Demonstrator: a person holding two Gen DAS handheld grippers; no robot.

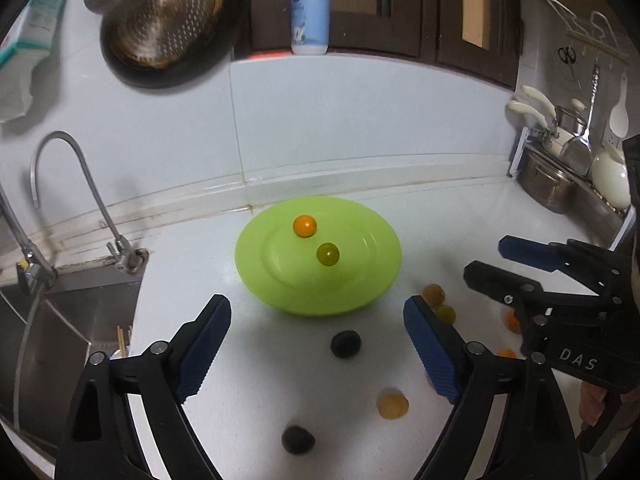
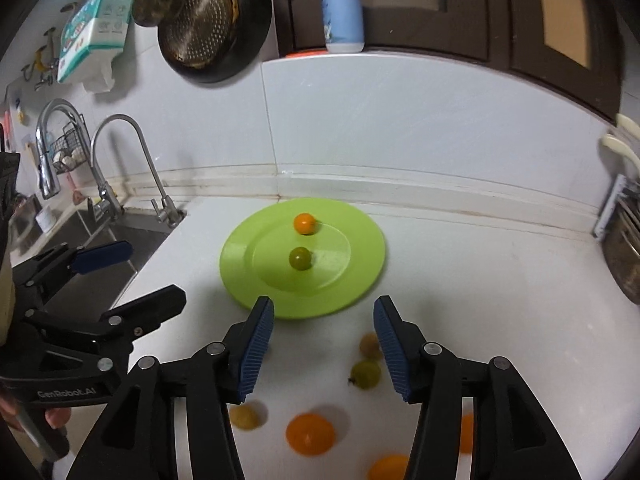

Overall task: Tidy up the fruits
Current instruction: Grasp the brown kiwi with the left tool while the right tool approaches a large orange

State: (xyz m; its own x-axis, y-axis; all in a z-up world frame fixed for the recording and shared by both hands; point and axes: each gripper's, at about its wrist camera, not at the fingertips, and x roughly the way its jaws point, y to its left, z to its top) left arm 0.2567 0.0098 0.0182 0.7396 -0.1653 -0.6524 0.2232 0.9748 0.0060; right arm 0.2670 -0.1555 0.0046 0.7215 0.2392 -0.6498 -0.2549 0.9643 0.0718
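A green plate (image 1: 360,284) (image 2: 360,280) sits on the white counter and holds an orange cherry tomato (image 1: 305,226) (image 2: 305,223) and a green one (image 1: 327,254) (image 2: 300,258). My left gripper (image 1: 318,342) is open and empty, just in front of the plate, above two dark fruits (image 1: 346,344) (image 1: 298,439) and a yellow one (image 1: 393,406). My right gripper (image 2: 324,346) is open and empty, over loose fruits: a green tomato (image 2: 366,374), an orange one (image 2: 310,434), a yellow one (image 2: 244,417). It shows at the right in the left wrist view (image 1: 486,260).
A sink (image 1: 60,320) with a tap (image 1: 80,184) lies to the left. Pots and utensils (image 1: 560,168) stand at the right. A strainer (image 1: 160,20) hangs on the wall and a soap bottle (image 1: 310,12) stands on the ledge behind.
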